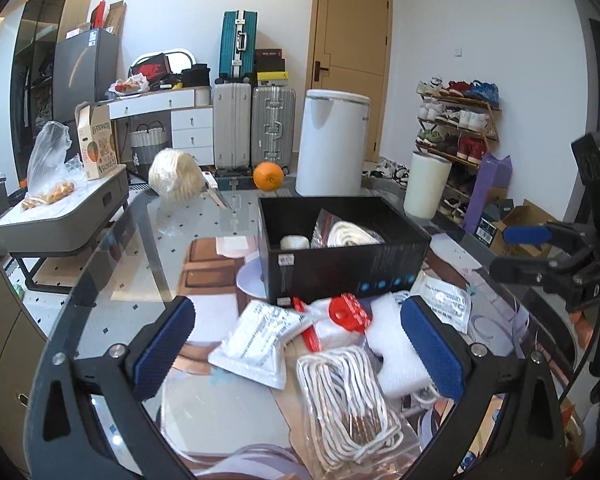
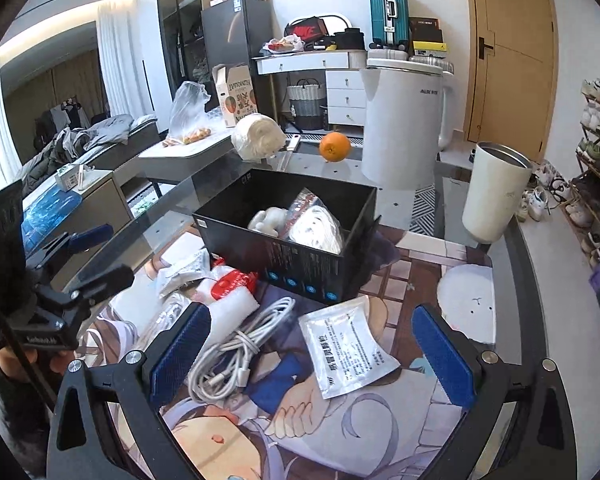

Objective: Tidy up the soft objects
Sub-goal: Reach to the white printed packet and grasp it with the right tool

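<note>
A black box [image 1: 340,272] [image 2: 300,264] stands on the glass table and holds a white plush and a bagged white rope coil [image 1: 352,234] [image 2: 316,228]. My left gripper [image 1: 300,344] is open and empty above a bagged white cord bundle [image 1: 344,392], a white sachet [image 1: 256,344], white foam [image 1: 396,356] and a red tape piece [image 1: 348,312]. My right gripper [image 2: 312,356] is open and empty above a white cable coil [image 2: 236,352] and a white sachet [image 2: 348,348]. Each gripper shows at the edge of the other's view.
A wrapped ball of white yarn [image 1: 176,176] [image 2: 258,136], an orange [image 1: 269,176] [image 2: 335,146], a white bin [image 1: 332,144] and a white cylinder [image 2: 496,192] stand at the table's far side. A printed mat [image 2: 380,420] covers the near side.
</note>
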Tool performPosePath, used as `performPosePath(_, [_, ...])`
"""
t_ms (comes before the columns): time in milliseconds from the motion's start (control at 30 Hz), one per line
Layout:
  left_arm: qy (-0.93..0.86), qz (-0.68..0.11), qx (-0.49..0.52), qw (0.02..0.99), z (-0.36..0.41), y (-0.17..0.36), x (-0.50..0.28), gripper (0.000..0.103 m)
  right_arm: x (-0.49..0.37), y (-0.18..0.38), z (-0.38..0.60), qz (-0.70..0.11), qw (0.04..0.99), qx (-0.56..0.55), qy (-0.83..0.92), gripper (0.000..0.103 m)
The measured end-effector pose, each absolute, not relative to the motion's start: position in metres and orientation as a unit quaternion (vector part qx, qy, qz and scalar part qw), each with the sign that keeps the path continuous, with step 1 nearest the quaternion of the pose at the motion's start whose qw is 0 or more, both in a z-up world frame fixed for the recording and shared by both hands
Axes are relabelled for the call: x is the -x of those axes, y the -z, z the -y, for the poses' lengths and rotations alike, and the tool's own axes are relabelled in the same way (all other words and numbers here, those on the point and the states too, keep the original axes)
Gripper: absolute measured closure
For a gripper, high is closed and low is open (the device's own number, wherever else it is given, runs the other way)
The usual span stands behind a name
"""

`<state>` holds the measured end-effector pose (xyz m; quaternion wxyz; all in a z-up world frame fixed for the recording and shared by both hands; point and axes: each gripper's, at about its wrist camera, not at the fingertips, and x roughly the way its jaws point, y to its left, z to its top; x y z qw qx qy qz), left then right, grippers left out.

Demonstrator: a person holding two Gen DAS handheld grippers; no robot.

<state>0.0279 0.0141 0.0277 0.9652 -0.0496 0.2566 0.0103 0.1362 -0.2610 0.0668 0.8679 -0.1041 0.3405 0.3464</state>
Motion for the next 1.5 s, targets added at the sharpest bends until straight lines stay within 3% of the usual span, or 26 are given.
performPosePath(567, [-0.024,-0.293,0.053,0.954,-0.016,0.003,-0.03,0.0,-0.149,-0.045,0.259,-0.366,0.864,0.115,-0.327,0.001])
performPosePath(900, [-0.014,-0.306,0.061,0.95,-0.017,0.01,-0.032,0.0,-0.179,0.006,0.271,-0.445,0.834,0.128,-0.301,0.001])
performPosePath(1500, [-0.009,-0.302,0.066,0.951,-0.018,0.012,-0.031,0.0,-0.2,0.024,0.239,-0.454,0.789,0.255,-0.327,0.001])
